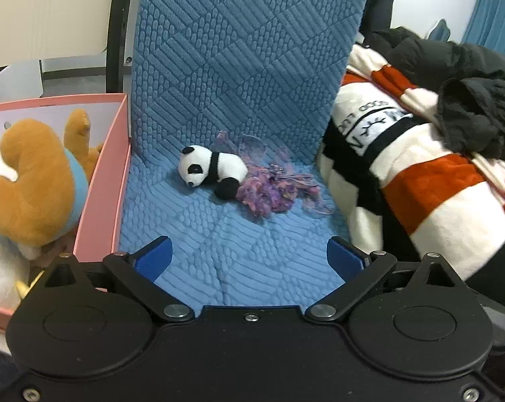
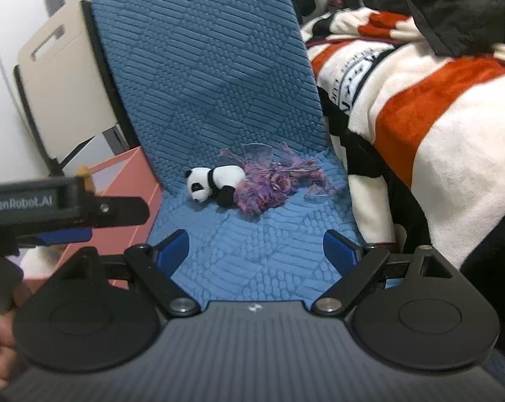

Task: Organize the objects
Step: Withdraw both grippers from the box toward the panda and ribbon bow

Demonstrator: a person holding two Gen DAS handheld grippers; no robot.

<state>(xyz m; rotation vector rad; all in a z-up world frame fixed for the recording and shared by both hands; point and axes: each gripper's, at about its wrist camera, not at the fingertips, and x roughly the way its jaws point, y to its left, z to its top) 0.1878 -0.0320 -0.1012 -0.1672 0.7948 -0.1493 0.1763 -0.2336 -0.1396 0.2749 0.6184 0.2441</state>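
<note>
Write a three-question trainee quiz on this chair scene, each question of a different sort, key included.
1. True or false: the panda toy lies inside the pink box.
2. Multiple choice: what touches the panda toy on the blue cushion? A) purple fluffy item B) yellow cup C) green book
3. Fill in: the left gripper and the right gripper are both ____ and hold nothing.

Key: 1 false, it lies on the cushion; 2 A; 3 open.
</note>
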